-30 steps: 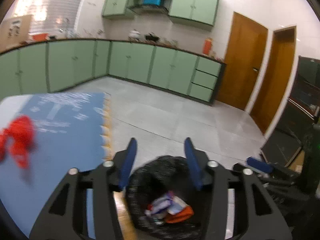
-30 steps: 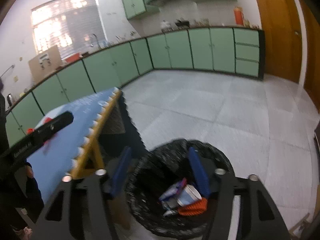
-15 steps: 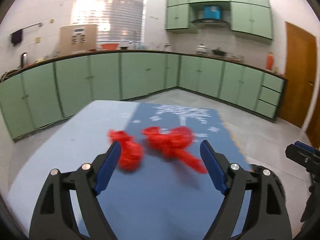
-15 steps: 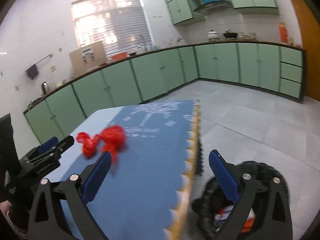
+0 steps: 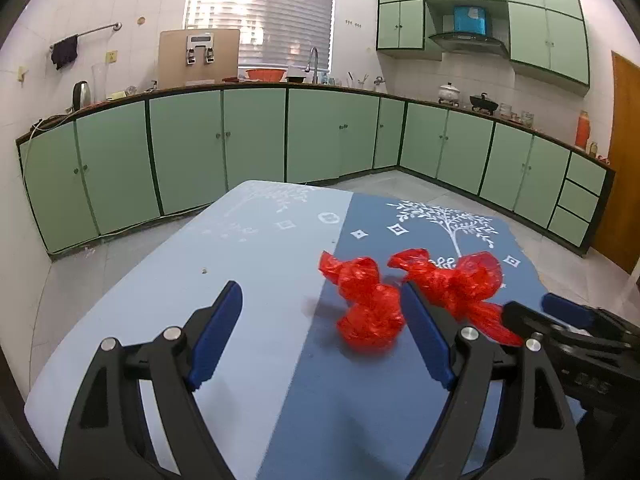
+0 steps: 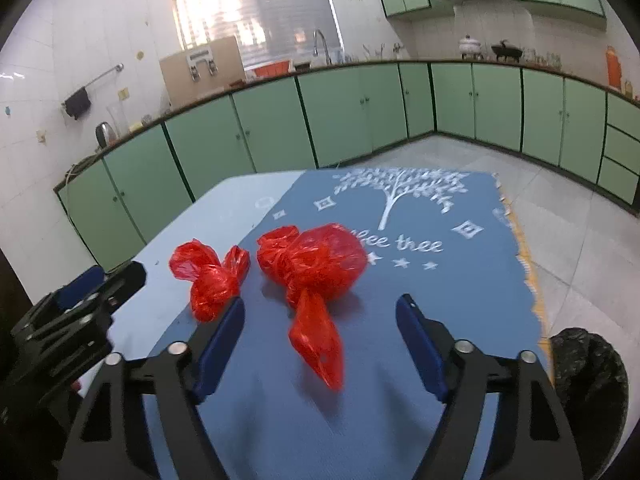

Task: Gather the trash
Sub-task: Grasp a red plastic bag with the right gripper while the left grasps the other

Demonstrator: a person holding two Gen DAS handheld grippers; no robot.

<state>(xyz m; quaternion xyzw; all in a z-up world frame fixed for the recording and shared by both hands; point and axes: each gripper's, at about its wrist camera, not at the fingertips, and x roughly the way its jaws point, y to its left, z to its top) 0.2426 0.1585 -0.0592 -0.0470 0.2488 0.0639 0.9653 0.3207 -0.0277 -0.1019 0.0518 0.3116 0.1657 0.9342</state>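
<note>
Two crumpled red plastic bags lie on the blue tablecloth (image 5: 280, 380). The smaller red bag (image 5: 370, 306) (image 6: 210, 276) sits left of the larger red bag (image 5: 460, 280) (image 6: 316, 268). My left gripper (image 5: 320, 340) is open and empty, just short of the smaller bag, which lies by its right finger. My right gripper (image 6: 320, 344) is open and empty, with the larger bag's tail between its fingers. The black-lined trash bin (image 6: 588, 384) stands on the floor off the table's right edge.
Green kitchen cabinets (image 5: 256, 140) run along the walls behind the table. The tablecloth's fringed right edge (image 6: 524, 264) drops to the grey tiled floor (image 6: 580, 240). The right gripper shows at the right of the left wrist view (image 5: 568, 332).
Both grippers have swung from above the trash bin back over the table and opened wide. The red bags now lie just in front of them.
</note>
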